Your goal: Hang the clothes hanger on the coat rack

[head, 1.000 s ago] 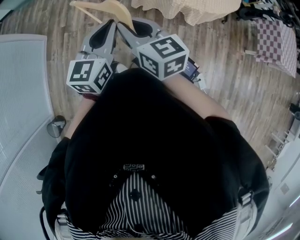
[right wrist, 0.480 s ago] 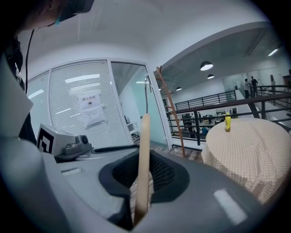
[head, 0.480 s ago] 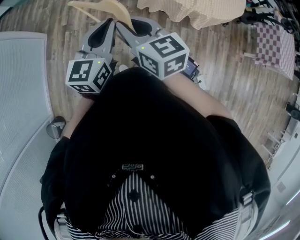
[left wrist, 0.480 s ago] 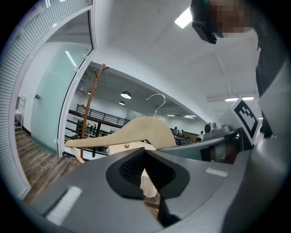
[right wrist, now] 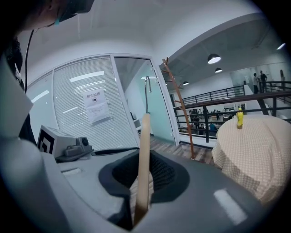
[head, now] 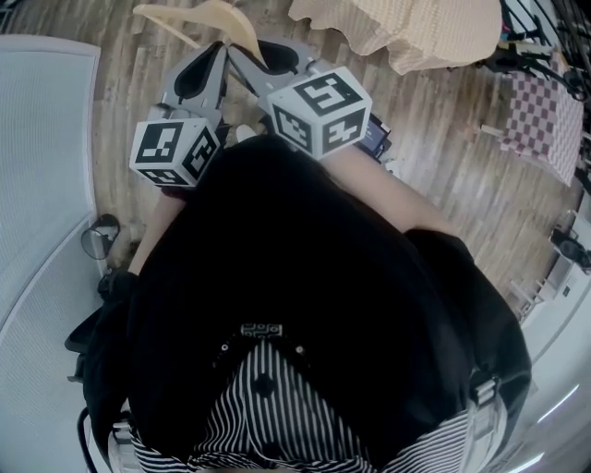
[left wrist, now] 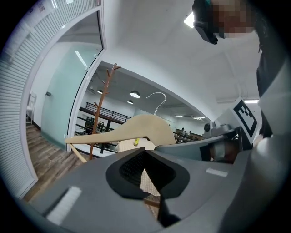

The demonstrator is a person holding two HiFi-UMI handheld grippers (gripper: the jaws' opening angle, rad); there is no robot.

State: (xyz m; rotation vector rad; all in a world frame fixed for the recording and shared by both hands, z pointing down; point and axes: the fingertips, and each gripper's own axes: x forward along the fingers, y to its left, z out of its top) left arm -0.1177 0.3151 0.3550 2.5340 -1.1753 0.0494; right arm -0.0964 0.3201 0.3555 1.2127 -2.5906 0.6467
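Observation:
A pale wooden clothes hanger [head: 208,17] with a metal hook is carried in front of me. My right gripper [head: 242,51] is shut on it; in the right gripper view the hanger [right wrist: 144,154] stands edge-on between the jaws of the right gripper [right wrist: 138,200]. My left gripper [head: 222,46] sits close beside it. In the left gripper view the hanger [left wrist: 145,127] shows side-on and its lower bar crosses the narrow gap of the left gripper [left wrist: 152,201], which looks shut on it. The brown wooden coat rack [left wrist: 102,104] [right wrist: 179,104] stands ahead by the glass wall, well apart.
A round table under a beige cloth [head: 406,28] [right wrist: 250,145] lies to the right, with a yellow bottle [right wrist: 239,118] on it. A white slatted partition [head: 37,185] runs along the left. A checked cloth [head: 545,92] is at far right. Wooden floor lies between.
The floor, the table and the partition have slid across the head view as I walk. Both grippers keep the same hold on the hanger.

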